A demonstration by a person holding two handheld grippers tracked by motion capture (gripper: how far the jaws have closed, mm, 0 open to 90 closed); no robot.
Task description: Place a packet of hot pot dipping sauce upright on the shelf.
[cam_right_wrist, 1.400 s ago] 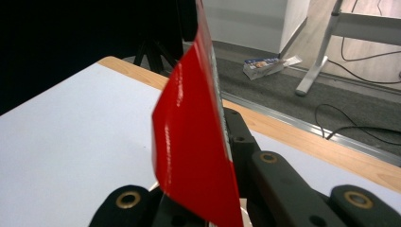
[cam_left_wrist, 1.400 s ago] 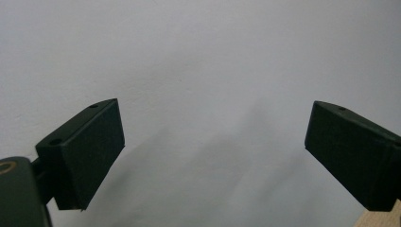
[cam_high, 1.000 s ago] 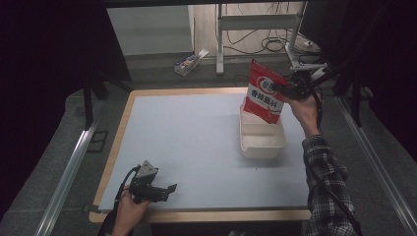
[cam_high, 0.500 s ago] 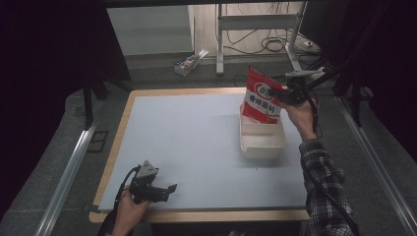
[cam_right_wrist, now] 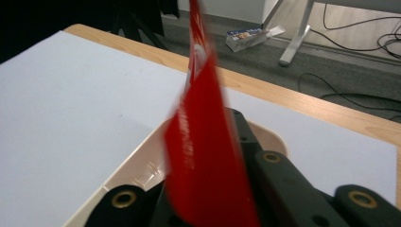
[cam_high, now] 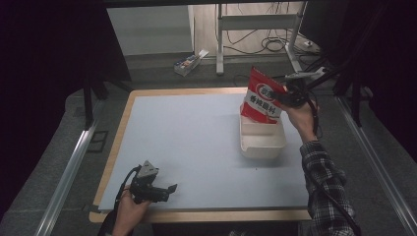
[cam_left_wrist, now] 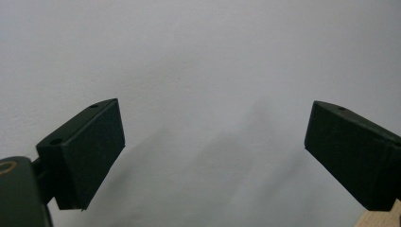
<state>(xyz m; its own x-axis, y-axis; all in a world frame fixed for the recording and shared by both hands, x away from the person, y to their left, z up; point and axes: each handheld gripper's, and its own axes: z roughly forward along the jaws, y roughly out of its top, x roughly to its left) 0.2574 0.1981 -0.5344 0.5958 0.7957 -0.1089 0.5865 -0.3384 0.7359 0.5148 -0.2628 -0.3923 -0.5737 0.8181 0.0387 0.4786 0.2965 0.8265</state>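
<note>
Lower than a second ago, the red snack bag (cam_high: 262, 98) now has its bottom edge dipping into the far end of the cream plastic tub (cam_high: 262, 140), where before it hung slightly higher and further right. The right gripper (cam_high: 290, 95) pinches the bag's upper right edge, its jaws pressed close on the thin foil; they have just eased apart a touch, with the bag between them. In the right gripper view the bag (cam_right_wrist: 204, 142) stands upright, edge-on between the black jaws, above the tub (cam_right_wrist: 142, 165). Near the front left corner of the pale blue table (cam_high: 187, 142), the left gripper (cam_high: 164, 189) rests low, jaws spread wide with nothing between them.
</note>
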